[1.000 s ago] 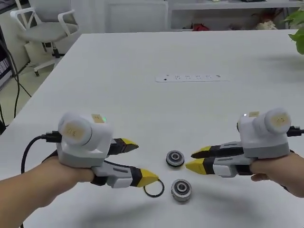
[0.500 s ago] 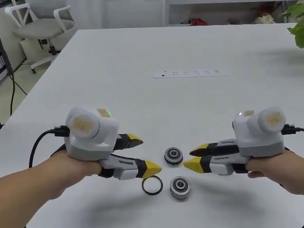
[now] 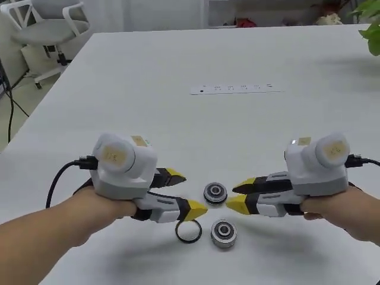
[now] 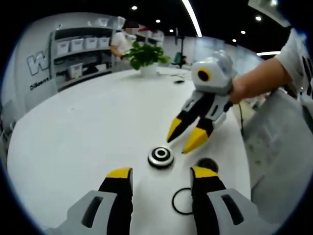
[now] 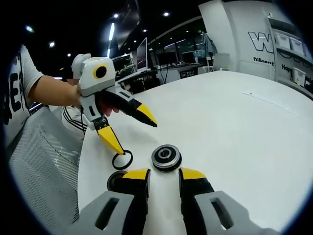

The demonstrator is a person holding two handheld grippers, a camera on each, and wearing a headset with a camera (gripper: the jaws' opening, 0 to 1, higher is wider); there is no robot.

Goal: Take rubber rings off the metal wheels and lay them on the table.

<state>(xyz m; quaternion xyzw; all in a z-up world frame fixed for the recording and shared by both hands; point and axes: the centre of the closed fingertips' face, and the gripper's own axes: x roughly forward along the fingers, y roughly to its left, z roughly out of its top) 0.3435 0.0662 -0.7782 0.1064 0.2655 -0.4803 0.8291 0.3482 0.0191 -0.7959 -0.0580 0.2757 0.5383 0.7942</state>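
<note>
1. Since a second ago, the left gripper [image 3: 191,192] has edged in toward the wheels. Its lower jaw tip now sits just above the rubber ring [image 3: 189,231] in the head view.
2. That ring lies flat and loose on the table [image 3: 178,119], low in the centre of the frame and just left of the near wheel [image 3: 223,232].
3. Slightly higher in the frame stands the far wheel [image 3: 215,193], between the two sets of jaw tips and touched by neither.
4. The left gripper's jaws stand well apart and hold nothing.
5. The right gripper [image 3: 233,196] points in from the right of the frame. Its jaws are parted more narrowly and are also empty.
6. In the left gripper view the ring [image 4: 183,200] lies beside the right-hand jaw, with one wheel [image 4: 161,156] ahead of it.
7. A white power strip [image 3: 236,89] lies farther up the table.
8. An office chair [image 3: 44,29] stands at the upper left.
</note>
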